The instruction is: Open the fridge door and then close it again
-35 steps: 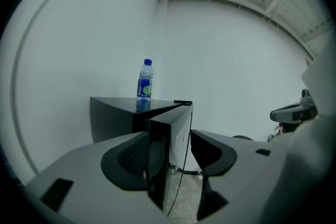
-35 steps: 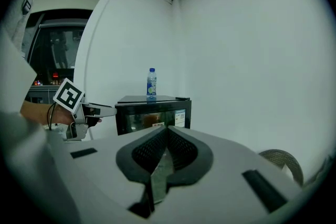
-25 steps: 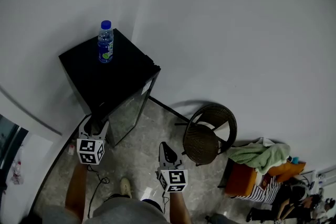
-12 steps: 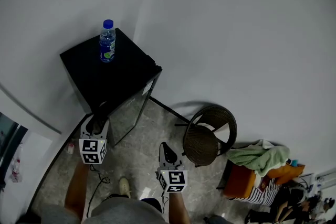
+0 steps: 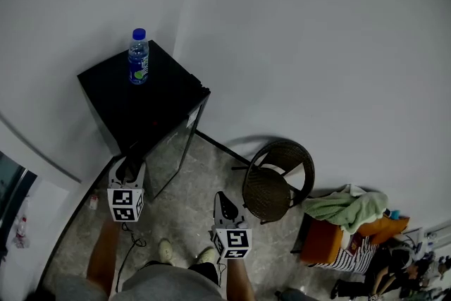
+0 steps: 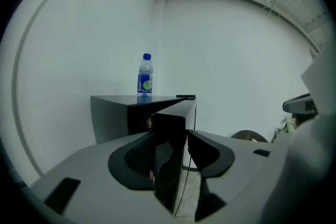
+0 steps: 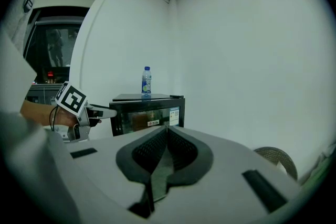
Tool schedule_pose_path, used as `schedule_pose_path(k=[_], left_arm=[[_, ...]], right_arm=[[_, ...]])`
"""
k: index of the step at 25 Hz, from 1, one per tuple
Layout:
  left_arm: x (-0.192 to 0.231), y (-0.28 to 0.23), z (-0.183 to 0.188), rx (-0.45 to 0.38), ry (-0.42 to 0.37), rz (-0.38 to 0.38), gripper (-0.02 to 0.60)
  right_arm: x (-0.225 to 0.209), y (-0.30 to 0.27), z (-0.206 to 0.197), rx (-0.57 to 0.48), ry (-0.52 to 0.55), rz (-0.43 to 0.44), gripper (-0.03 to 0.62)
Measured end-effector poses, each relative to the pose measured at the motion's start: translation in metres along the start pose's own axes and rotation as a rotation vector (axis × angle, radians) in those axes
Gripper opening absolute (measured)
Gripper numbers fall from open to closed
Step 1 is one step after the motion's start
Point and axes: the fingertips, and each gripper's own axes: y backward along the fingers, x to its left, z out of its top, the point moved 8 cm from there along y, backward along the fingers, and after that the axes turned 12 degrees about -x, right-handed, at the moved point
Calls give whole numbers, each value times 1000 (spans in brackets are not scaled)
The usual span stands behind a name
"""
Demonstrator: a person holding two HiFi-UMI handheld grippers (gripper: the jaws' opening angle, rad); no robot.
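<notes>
Right gripper [image 7: 167,131]: jaws clenched, empty, held back from the unit. Left gripper [image 6: 176,136]: jaws have just been closing around the free edge of the black glass-fronted fridge door [image 6: 169,165], which is slightly ajar; not yet clamped. Clear blue-capped water bottle [image 5: 138,57] stands atop the black mini fridge [image 5: 151,109].

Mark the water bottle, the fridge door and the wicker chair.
water bottle [image 5: 138,65]: head view, on its labelled body.
fridge door [image 5: 173,151]: head view, on its glass front.
wicker chair [image 5: 265,192]: head view, on its woven surface.
</notes>
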Motion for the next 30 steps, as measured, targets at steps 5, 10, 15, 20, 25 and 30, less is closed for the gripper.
schedule_pose_path(k=[5, 10, 15, 20, 25, 30], left_arm=[[-13, 6, -1, 15, -18, -2, 195], [-29, 12, -2, 18, -20, 9, 190], [-47, 18, -1, 22, -25, 22, 189], [-64, 23, -2, 34, -22, 41, 187], [-81, 27, -2, 37, -21, 57, 186], [-101, 29, -1, 41, -20, 80, 184]], right_arm=[[-10, 15, -1, -10, 2, -10, 25], [-21, 25, 0, -12, -19, -16, 25], [-36, 33, -1, -26, -9, 6, 25], [-52, 38, -1, -33, -11, 25, 25], [-66, 45, -1, -37, -18, 40, 25], [-86, 52, 1, -37, -21, 60, 25]])
